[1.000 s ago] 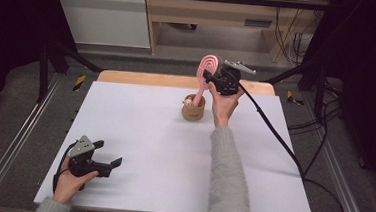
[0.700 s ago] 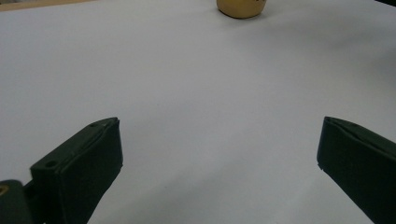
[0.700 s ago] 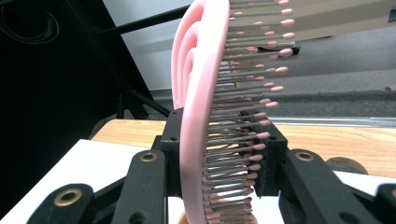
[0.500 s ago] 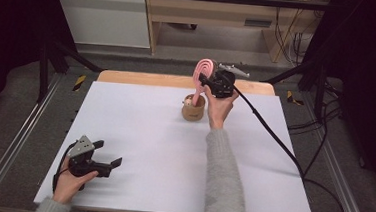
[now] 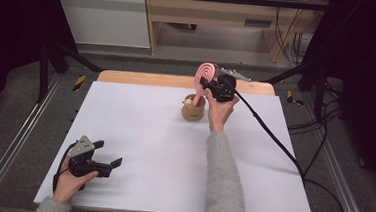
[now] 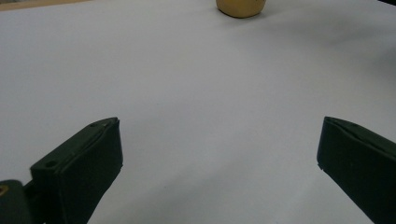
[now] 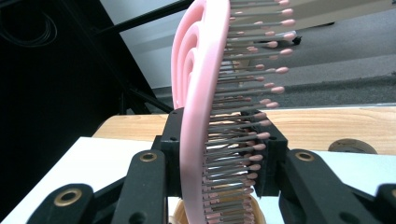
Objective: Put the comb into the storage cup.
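High view: at the far middle of the white surface (image 5: 174, 135), the right hand-held gripper (image 5: 208, 83) holds a pink hairbrush (image 5: 206, 73) upright, its handle reaching down into a small wooden cup (image 5: 194, 109). Right gripper view: both jaws are clamped on the hairbrush (image 7: 198, 116), one on its flat back and one against the bristles. Near the front left corner, the left hand-held gripper (image 5: 108, 156) rests with jaws wide apart, holding nothing.
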The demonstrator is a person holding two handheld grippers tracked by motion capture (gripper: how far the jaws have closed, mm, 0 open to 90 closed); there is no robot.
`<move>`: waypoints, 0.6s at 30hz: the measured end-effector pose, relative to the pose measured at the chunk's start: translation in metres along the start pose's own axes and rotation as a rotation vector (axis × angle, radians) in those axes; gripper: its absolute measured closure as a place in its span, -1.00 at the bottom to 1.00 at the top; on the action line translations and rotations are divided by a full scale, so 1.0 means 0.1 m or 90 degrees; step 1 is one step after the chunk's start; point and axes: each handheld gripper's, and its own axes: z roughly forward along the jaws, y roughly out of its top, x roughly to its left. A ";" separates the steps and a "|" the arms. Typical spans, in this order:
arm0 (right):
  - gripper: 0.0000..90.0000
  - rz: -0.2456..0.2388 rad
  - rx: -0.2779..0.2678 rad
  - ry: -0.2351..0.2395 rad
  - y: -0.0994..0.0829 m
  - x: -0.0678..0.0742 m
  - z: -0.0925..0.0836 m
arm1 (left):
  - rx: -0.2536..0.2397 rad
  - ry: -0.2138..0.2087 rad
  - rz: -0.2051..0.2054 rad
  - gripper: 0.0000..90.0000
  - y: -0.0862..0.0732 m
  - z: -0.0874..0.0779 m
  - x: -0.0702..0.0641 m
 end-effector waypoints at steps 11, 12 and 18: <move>0.41 0.032 -0.012 -0.010 -0.03 -0.11 -0.05 | 0.000 -0.001 -0.001 -1.00 0.00 0.00 0.00; 0.41 0.034 -0.011 -0.009 -0.03 -0.11 -0.06 | 0.000 -0.001 -0.001 -1.00 0.00 0.00 0.00; 0.40 0.052 -0.020 -0.012 -0.06 -0.18 -0.08 | 0.000 -0.001 -0.001 -1.00 0.00 0.01 -0.01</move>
